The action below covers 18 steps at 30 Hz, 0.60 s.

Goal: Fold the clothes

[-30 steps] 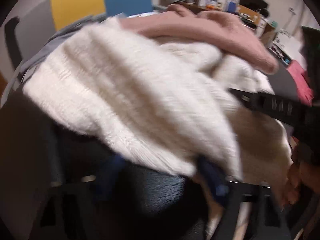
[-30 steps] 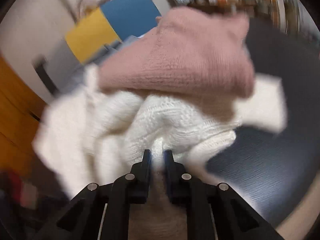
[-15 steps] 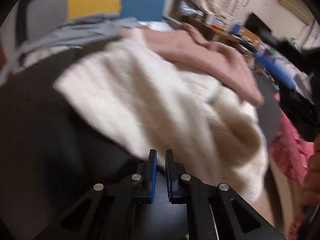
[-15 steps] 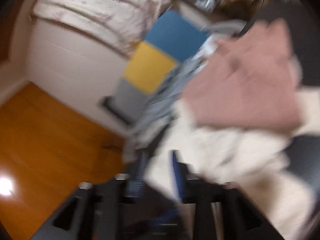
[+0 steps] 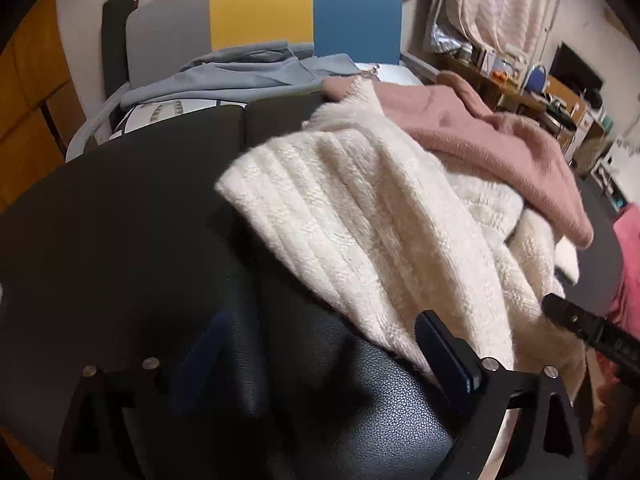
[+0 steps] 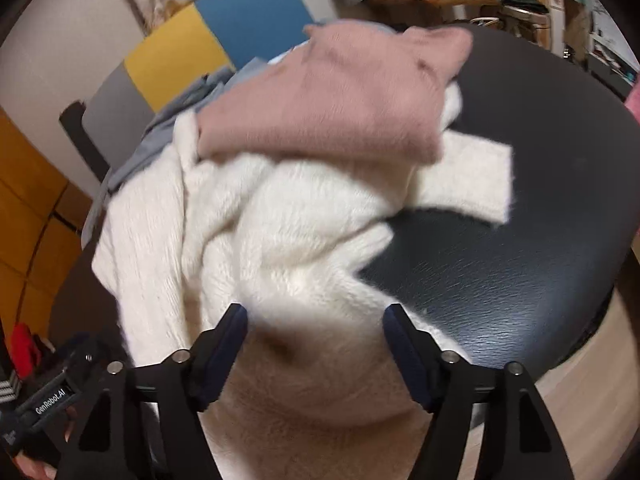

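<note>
A cream knitted sweater (image 6: 256, 240) lies bunched on a round black bench (image 6: 520, 240), with a pink knitted garment (image 6: 328, 100) draped over its far side and touching it. The cream one is rumpled rather than flat or squared; one straight-edged flap (image 6: 468, 176) spreads out to the right across the bare dark top, and a ribbed edge (image 5: 320, 208) runs diagonally from far left toward near right in the left wrist view. The right gripper (image 6: 316, 344) has its jaws spread wide, with nothing pinched between them; the near hem of the cream sweater lies directly under and ahead of it and hangs down over the bench's near rim. The left gripper (image 5: 320, 352) is also spread wide and grasps nothing; it hovers over bare bench top, and the cream sweater lies ahead and to its right, the right-hand finger (image 5: 448, 352) just at the ribbed edge. So the right gripper is the nearer of the two to the fabric, sitting over it, while the left faces the ribbed edge from the side. The heap would fit either a fold partly worked or a garment yet to be spread out. Behind the bench a grey-blue cloth (image 5: 240, 72) lies on a chair with grey, yellow and blue panels (image 5: 260, 12).
</note>
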{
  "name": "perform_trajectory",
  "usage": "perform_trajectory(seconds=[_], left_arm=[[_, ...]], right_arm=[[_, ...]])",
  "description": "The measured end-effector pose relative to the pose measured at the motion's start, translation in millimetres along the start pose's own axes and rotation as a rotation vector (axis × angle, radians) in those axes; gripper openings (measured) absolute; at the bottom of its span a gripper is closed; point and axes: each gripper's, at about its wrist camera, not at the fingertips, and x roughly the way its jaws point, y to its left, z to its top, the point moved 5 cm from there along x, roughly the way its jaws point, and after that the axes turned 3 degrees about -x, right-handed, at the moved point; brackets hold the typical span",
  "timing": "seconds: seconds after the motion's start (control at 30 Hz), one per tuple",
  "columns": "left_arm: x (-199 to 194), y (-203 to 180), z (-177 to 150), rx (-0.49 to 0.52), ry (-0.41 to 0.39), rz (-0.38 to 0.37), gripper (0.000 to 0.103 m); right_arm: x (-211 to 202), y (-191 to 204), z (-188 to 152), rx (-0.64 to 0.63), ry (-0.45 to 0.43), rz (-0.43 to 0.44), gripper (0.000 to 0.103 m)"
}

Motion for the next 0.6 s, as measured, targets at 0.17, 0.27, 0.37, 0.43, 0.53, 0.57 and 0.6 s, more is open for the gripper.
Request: perform_trajectory(seconds=[0.17, 0.27, 0.37, 0.43, 0.53, 0.57, 0.6], left_arm=[[11, -3, 0, 0.077, 0.024, -0.005, 0.099], [23, -9, 4, 0.118, 0.036, 0.009, 0.101], [35, -15, 7, 0.16, 0.047, 0.022, 0.103], [42, -19, 9, 0.187, 0.055, 0.032, 0.103], [54, -25, 12, 0.229, 0.067, 0.045, 0.103], [58, -27, 13, 0.243, 0.071, 0.05, 0.103], [60, -28, 13, 0.242, 0.072, 0.046, 0.103]], right_arm=[[-2, 5, -10, -0.045, -0.039, -0.03, 0.078], [-3, 6, -11, -0.077, -0.061, -0.028, 0.081], [-6, 7, -8, -0.113, -0.074, -0.027, 0.082], [-9, 7, -9, -0.138, -0.077, -0.031, 0.082], [-9, 8, -6, -0.165, -0.076, -0.034, 0.082], [-8, 8, -6, -0.172, -0.077, -0.036, 0.082], [-7, 10, -6, -0.177, -0.079, -0.038, 0.082]])
